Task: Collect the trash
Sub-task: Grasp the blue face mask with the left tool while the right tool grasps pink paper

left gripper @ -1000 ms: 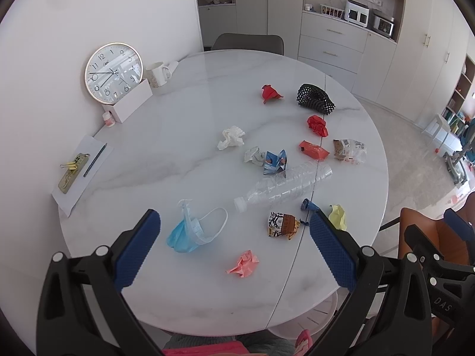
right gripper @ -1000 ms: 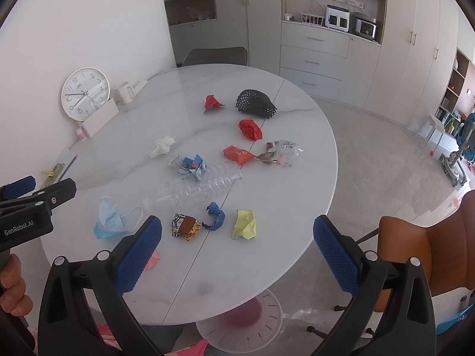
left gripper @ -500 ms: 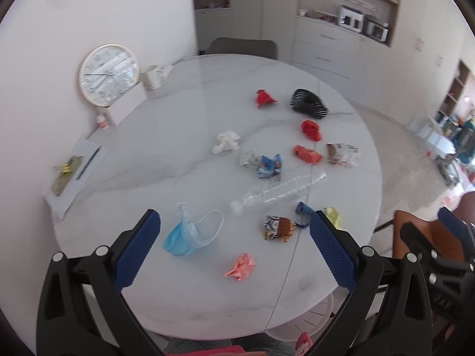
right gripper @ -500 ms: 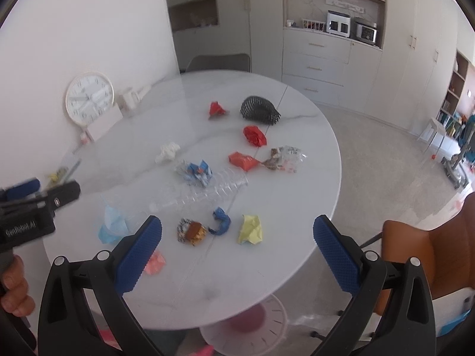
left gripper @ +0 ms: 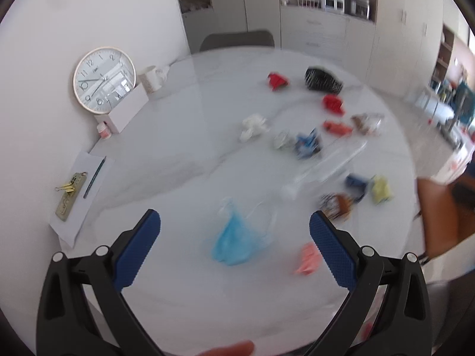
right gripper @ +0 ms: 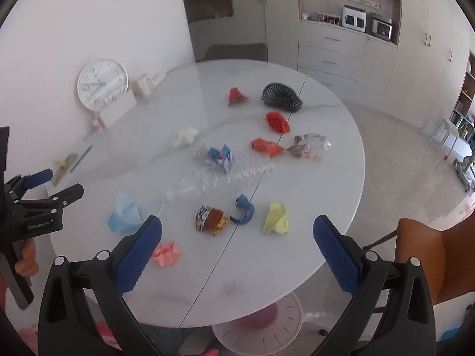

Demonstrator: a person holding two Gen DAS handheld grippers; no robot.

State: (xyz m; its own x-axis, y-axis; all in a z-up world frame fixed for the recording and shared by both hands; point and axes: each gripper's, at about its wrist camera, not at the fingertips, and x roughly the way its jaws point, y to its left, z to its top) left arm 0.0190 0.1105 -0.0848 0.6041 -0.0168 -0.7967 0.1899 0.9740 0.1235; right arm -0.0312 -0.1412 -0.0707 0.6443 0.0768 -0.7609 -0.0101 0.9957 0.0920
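Trash lies scattered on a round white marble table (right gripper: pixel 311 207). A blue face mask (left gripper: pixel 234 241) (right gripper: pixel 124 215) lies nearest, with a pink paper wad (left gripper: pixel 308 259) (right gripper: pixel 167 252) beside it. A clear plastic bottle (right gripper: pixel 216 179), a brown snack wrapper (right gripper: pixel 211 219), a blue scrap (right gripper: pixel 245 209) and a yellow wad (right gripper: pixel 276 218) lie mid-table. Red wads (right gripper: pixel 276 121), a black net (right gripper: pixel 280 98) and white tissue (right gripper: pixel 184 137) lie farther back. My left gripper (left gripper: pixel 234 247) is open above the mask. My right gripper (right gripper: pixel 237 249) is open and empty over the near table edge.
A wall clock (left gripper: pixel 104 83), a white box (left gripper: pixel 126 111), a mug (left gripper: pixel 151 78) and a paper with a pen (left gripper: pixel 81 191) stand at the table's left. An orange chair (right gripper: pixel 430 255) stands at the right. A grey chair (right gripper: pixel 237 52) and cabinets are behind.
My left gripper has swung left and closer over the table, so the mask now sits between its fingers. My right gripper has moved slightly forward. Both stay open.
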